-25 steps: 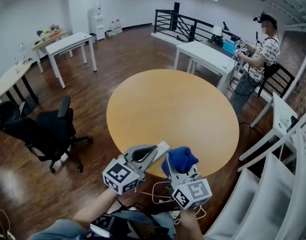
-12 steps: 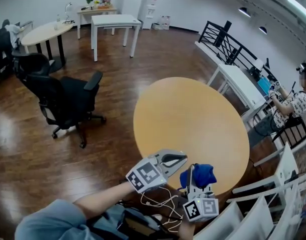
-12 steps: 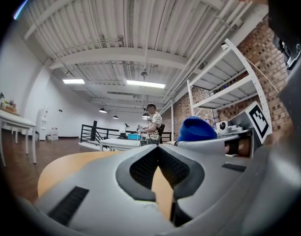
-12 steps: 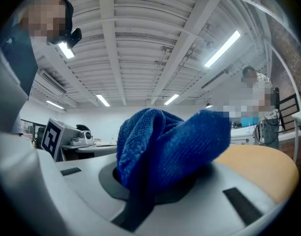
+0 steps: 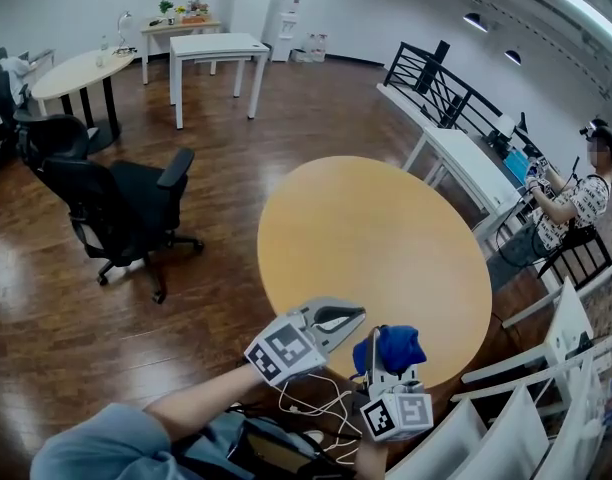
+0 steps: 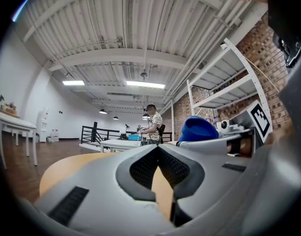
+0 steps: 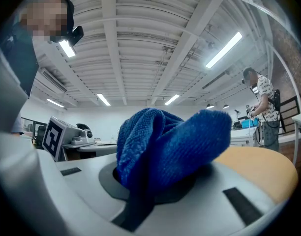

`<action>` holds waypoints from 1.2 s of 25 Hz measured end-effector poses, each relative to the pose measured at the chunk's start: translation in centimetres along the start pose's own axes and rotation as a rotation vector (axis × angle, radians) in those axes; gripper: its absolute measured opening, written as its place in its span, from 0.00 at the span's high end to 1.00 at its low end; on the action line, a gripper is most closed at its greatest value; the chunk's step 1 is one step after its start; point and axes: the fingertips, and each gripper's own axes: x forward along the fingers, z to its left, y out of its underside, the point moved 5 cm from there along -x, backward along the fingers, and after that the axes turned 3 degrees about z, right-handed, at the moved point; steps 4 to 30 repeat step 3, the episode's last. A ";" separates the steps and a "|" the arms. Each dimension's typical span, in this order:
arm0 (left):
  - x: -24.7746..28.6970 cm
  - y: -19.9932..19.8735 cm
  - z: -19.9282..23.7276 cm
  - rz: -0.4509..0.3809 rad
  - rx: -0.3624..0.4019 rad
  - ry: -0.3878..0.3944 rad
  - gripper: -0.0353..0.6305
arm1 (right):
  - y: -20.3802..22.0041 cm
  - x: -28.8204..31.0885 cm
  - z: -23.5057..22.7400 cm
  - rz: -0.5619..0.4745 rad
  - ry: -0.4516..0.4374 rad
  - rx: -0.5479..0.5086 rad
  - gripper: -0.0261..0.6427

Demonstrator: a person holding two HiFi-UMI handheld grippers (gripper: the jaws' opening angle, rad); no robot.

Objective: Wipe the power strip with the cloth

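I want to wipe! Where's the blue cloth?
Head view, bottom right of centre: the blue cloth is pinched in the right tool, by the round table's near edge.

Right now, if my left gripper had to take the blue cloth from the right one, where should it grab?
Grip the loose bunched end of the blue cloth, the folds bulging out beyond the right gripper. Its other part is pinched between those jaws, so probably come from the table side with the left gripper, opened first.
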 end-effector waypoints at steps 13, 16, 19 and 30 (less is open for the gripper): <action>0.0 0.1 0.0 0.000 0.000 -0.003 0.94 | 0.0 0.0 0.0 0.004 -0.002 -0.001 0.89; 0.0 0.1 0.0 0.000 0.000 -0.003 0.94 | 0.0 0.0 0.0 0.004 -0.002 -0.001 0.89; 0.0 0.1 0.0 0.000 0.000 -0.003 0.94 | 0.0 0.0 0.0 0.004 -0.002 -0.001 0.89; 0.0 0.1 0.0 0.000 0.000 -0.003 0.94 | 0.0 0.0 0.0 0.004 -0.002 -0.001 0.89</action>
